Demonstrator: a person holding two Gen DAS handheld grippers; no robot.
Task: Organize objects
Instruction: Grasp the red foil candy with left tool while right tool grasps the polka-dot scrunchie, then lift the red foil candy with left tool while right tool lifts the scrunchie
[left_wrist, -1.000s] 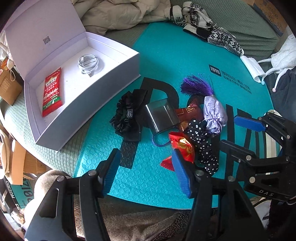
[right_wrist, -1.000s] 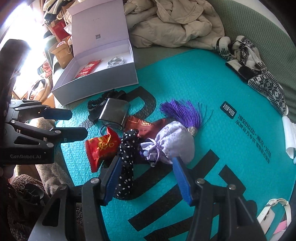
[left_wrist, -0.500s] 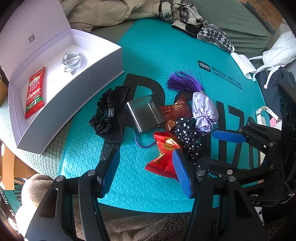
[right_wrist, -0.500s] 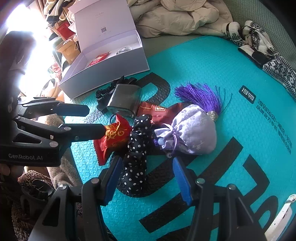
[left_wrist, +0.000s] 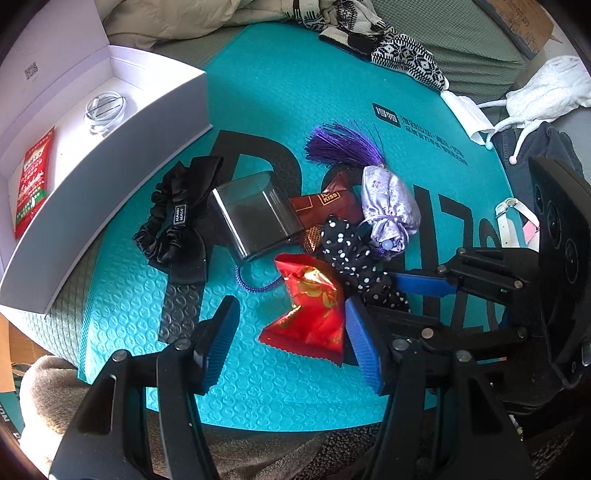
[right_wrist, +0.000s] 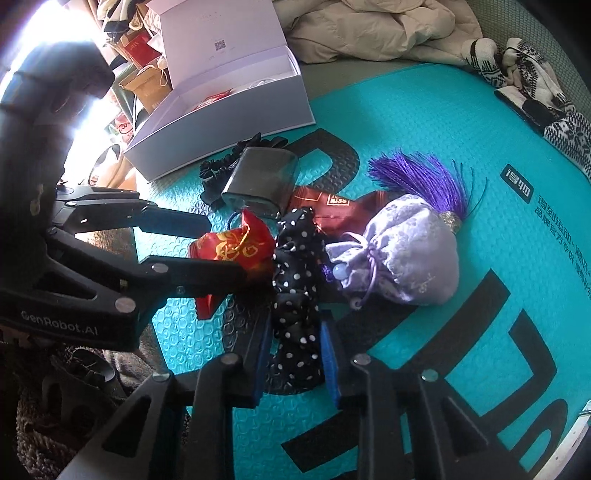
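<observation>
A pile lies on the teal mat (left_wrist: 280, 92): a red candy packet (left_wrist: 310, 306), a black polka-dot scrunchie (right_wrist: 295, 314), a lilac pouch with purple tassel (right_wrist: 402, 251), a brown wrapper (left_wrist: 325, 203), a dark grey case (left_wrist: 255, 218) and a black scrunchie (left_wrist: 173, 225). My left gripper (left_wrist: 291, 343) is open, its fingers either side of the red packet. My right gripper (right_wrist: 293, 354) has narrowed around the polka-dot scrunchie's near end, the pads touching or nearly touching the fabric.
An open white box (left_wrist: 122, 125) at the left holds a red sachet (left_wrist: 33, 181) and a coiled white cable (left_wrist: 105, 110). Patterned knitwear (left_wrist: 402, 59), beige fabric and white cloth lie beyond the mat. The mat's near edge is just below the grippers.
Both grippers moved forward into the pile. The left now straddles the red packet. The right gripper's fingers have closed in from wide open onto the polka-dot scrunchie.
</observation>
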